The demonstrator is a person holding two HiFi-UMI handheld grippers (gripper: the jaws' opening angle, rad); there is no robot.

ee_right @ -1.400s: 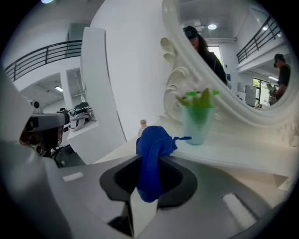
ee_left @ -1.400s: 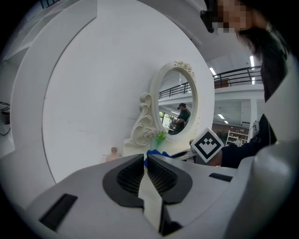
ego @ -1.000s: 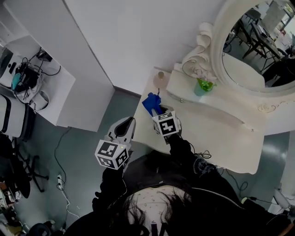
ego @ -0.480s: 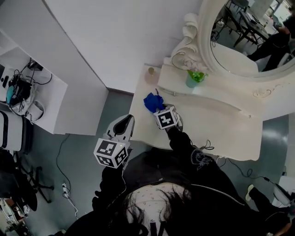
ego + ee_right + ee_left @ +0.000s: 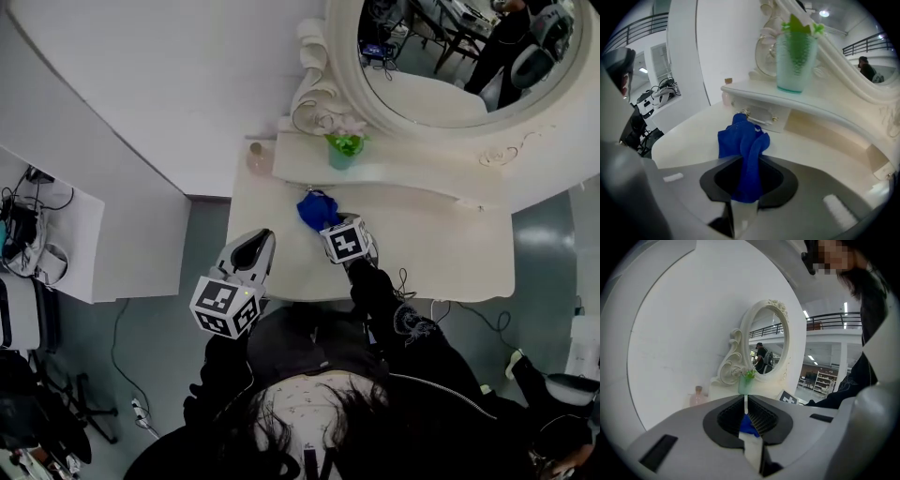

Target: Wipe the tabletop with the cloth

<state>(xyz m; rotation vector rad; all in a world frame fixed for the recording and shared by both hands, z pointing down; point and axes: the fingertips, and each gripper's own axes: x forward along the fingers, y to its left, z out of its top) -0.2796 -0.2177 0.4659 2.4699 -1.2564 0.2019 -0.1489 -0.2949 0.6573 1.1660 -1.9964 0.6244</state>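
— Where was the cloth [image 5: 742, 140]?
— Bunched on the left half of the dressing table [image 5: 441, 246], just before the raised shelf [image 5: 403, 174], its upper fold pinched in the right gripper [image 5: 747, 180].
— And the left gripper [image 5: 746, 414]?
— Jaws pressed together on nothing, off the front-left corner.
— How would it handle?
— Soft, light and limp, I judged; gripping the gathered fold suited, with the loose bulk pressed flat.

White wall [image 5: 169, 84], grey floor [image 5: 155, 314] (ornate oval mirror [image 5: 441, 52])
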